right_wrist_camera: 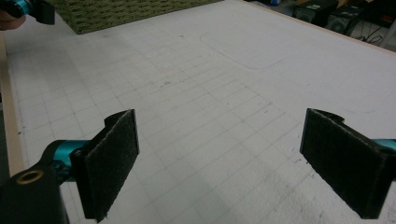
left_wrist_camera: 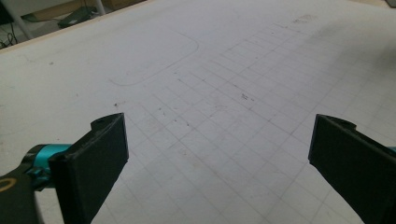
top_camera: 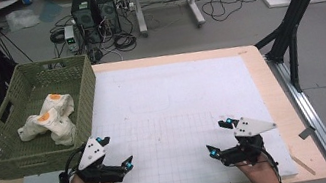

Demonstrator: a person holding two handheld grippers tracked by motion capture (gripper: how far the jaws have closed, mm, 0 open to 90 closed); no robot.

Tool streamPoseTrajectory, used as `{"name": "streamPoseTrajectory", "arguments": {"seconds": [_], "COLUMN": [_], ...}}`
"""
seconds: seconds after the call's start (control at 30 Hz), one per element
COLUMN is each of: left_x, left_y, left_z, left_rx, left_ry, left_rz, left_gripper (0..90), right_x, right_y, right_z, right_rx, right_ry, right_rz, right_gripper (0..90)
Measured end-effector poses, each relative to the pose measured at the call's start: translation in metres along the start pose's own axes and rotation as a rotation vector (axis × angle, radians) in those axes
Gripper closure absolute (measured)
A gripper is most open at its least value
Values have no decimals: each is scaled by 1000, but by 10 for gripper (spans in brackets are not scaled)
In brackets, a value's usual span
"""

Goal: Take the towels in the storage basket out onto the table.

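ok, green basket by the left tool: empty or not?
Not empty. The basket holds crumpled white cloth with orange spots.

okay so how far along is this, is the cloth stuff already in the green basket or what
Done: the white cloth items lie inside the green basket. In hand: nothing; the left gripper and right gripper hover open over the white mat. Left: no loose items show on the mat.
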State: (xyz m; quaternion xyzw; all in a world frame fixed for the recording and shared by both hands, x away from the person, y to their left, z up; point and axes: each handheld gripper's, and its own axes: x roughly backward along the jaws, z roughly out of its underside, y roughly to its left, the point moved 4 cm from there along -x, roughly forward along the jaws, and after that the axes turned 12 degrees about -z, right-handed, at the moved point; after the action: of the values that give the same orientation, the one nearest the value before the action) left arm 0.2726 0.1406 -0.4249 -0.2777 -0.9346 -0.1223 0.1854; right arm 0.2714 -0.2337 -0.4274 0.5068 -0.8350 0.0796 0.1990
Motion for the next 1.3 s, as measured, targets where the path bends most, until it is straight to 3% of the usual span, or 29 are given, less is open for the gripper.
{"name": "streamPoseTrajectory", "arguments": {"seconds": [0.17, 0.63, 0.9, 1.3], "left_x": [0, 3, 4, 9], "left_y": [0, -3, -1, -6], "left_z": [0, -1, -3, -17], "left_rx": [13, -14, -8, -25], "left_ry": [-4, -4, -5, -15], "left_rz": [-4, 2, -2, 39], "left_gripper": [54, 54, 54, 54], "right_x": [0, 2, 1, 5], "right_y": [-1, 2, 3, 4], "right_z": [0, -1, 0, -1], "right_rx": [-2, 4, 3, 5], "right_ry": [1, -5, -1, -11], "right_rz": [1, 4, -1, 8], "right_gripper": [109, 109, 109, 109]}}
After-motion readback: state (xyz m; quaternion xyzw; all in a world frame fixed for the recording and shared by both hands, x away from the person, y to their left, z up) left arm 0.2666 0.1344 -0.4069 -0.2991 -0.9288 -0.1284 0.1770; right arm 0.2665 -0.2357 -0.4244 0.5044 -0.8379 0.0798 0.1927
